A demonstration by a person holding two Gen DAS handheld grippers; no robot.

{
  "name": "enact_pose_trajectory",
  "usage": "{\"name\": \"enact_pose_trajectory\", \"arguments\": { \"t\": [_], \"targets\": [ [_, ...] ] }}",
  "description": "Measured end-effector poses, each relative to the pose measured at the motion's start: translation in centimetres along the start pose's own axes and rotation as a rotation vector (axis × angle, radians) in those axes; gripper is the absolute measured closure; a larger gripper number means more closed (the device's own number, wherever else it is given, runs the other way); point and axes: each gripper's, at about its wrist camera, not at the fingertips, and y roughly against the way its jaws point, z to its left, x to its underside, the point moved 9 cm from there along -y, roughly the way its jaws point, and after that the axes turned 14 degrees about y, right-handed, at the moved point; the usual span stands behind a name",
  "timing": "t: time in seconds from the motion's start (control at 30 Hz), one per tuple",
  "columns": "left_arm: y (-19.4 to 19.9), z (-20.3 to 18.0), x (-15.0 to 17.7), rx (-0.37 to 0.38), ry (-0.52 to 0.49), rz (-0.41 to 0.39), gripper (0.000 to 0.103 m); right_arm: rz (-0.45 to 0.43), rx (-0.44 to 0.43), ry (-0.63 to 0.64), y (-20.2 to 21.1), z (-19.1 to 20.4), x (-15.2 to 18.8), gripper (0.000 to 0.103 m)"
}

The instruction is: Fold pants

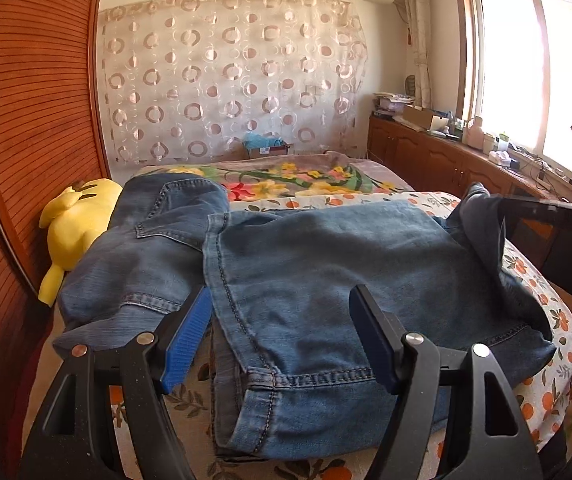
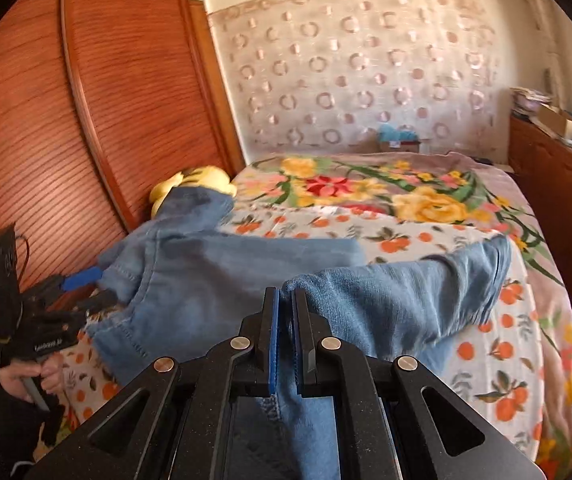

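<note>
Blue jeans (image 1: 310, 264) lie across the bed, partly folded, with a hem at the near edge. My left gripper (image 1: 281, 292) hovers open over that near hem, its blue-padded fingers (image 1: 187, 340) wide apart and not pressing the cloth. In the right wrist view the left gripper (image 2: 85, 286) sits at the jeans' left edge, held by a hand (image 2: 25, 376). My right gripper (image 2: 286, 296) is shut on a fold of the jeans (image 2: 386, 304), and the denim hangs down between its pads. From the left wrist view the right gripper (image 1: 546, 208) lifts the jeans' right side off the sheet.
A yellow plush toy (image 1: 73, 224) lies at the jeans' far left end, against a wooden slatted wardrobe door (image 1: 25, 120). A floral blanket (image 1: 286, 180) covers the far half of the bed. The orange-print sheet (image 2: 498, 344) shows on the right. A cluttered wooden cabinet (image 1: 438, 156) runs under the window.
</note>
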Motion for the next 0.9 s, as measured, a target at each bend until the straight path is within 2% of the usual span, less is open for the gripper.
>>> {"name": "enact_pose_trajectory", "arguments": {
  "t": [0.13,0.2,0.3,0.37,0.47,0.57,0.7,0.8,0.87,0.9],
  "targets": [
    [-0.1,-0.1,0.1,0.004,-0.007,0.003,0.031,0.018,-0.037,-0.003,-0.8,0.9,1.0,0.098],
    [0.1,-0.1,-0.1,0.008,-0.001,-0.001,0.031,0.014,-0.049,0.018,-0.5,1.4,0.6,0.098],
    [0.7,0.5,-0.7,0.015,0.018,-0.014,0.031,-0.013,-0.13,0.031,-0.2,2.9,-0.9,0.101],
    [1.1,0.9,-1.1,0.013,0.021,-0.027,0.031,-0.021,-0.146,0.058,-0.2,3.0,-1.4,0.101],
    [1.5,1.3,-1.6,0.006,0.023,-0.037,0.031,-0.009,-0.135,0.101,-0.9,3.7,-1.2,0.101],
    [1.8,1.4,-1.6,0.007,0.015,-0.038,0.031,0.02,-0.101,0.111,-1.5,2.6,0.5,0.101],
    [1.3,1.1,-1.3,0.015,0.013,-0.023,0.031,0.081,-0.006,0.103,-2.0,0.1,2.1,0.1],
    [0.7,0.2,-0.8,0.034,0.011,-0.006,0.031,0.102,0.06,0.082,-1.8,-2.0,3.3,0.088],
    [0.3,-0.9,-0.5,0.052,0.001,0.008,0.031,0.106,0.105,0.064,-1.5,-3.6,3.8,0.07],
    [0.0,-1.7,-0.4,0.065,-0.009,0.015,0.031,0.108,0.131,0.054,-1.3,-4.5,4.1,0.065]
  ]
}}
